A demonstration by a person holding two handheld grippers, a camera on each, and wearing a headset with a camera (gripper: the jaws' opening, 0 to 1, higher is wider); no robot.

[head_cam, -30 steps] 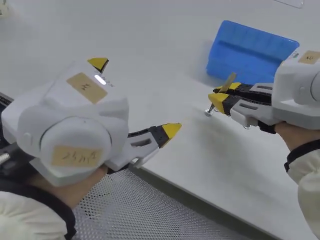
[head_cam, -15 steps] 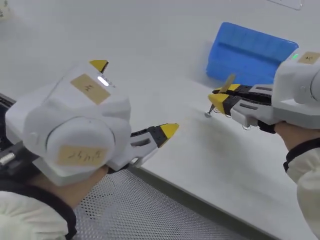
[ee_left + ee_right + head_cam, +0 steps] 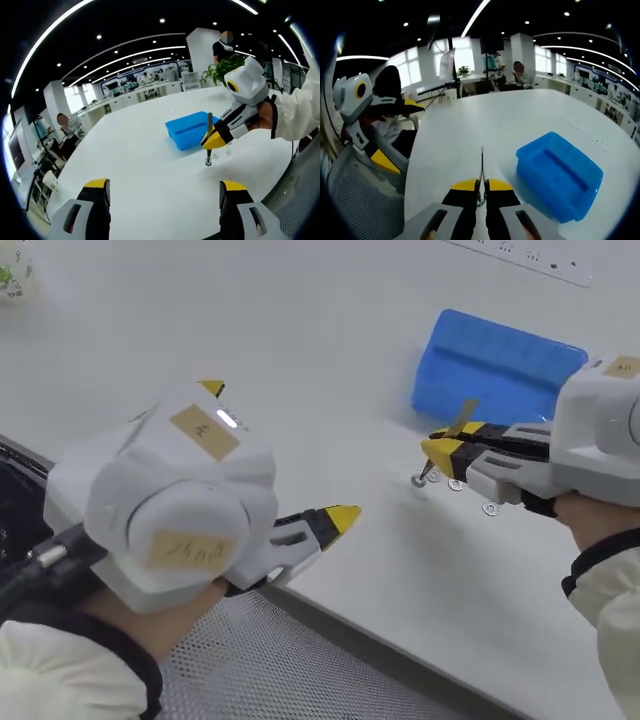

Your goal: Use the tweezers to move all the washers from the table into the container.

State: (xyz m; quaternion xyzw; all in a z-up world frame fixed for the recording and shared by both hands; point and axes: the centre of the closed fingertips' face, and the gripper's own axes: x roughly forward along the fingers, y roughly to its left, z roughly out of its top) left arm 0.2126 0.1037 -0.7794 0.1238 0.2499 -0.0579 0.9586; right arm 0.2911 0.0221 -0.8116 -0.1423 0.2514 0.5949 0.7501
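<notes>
My right gripper [image 3: 438, 445] is shut on thin tweezers [image 3: 424, 471] that point down at the white table [image 3: 330, 370]. Their tip sits just above or on the surface, beside three small metal washers [image 3: 456, 484]. Behind them lies the blue container [image 3: 500, 365], empty as far as I see. In the right gripper view the tweezers [image 3: 482, 162] stick out between the closed jaws, with the container [image 3: 557, 172] to the right. My left gripper [image 3: 278, 452] hovers open over the near table edge with nothing in it; its own view shows the tweezers [image 3: 208, 142], washers [image 3: 216, 156] and container [image 3: 192, 129] ahead.
A grey mesh surface [image 3: 300, 660] lies below the table's near edge. A power strip [image 3: 530, 260] runs along the far side of the table. People and desks stand far off across the room in the gripper views.
The head camera has tilted, so the whole scene sits lower in the picture. The right gripper with the tweezers has stayed by the washers. The left gripper has stayed open.
</notes>
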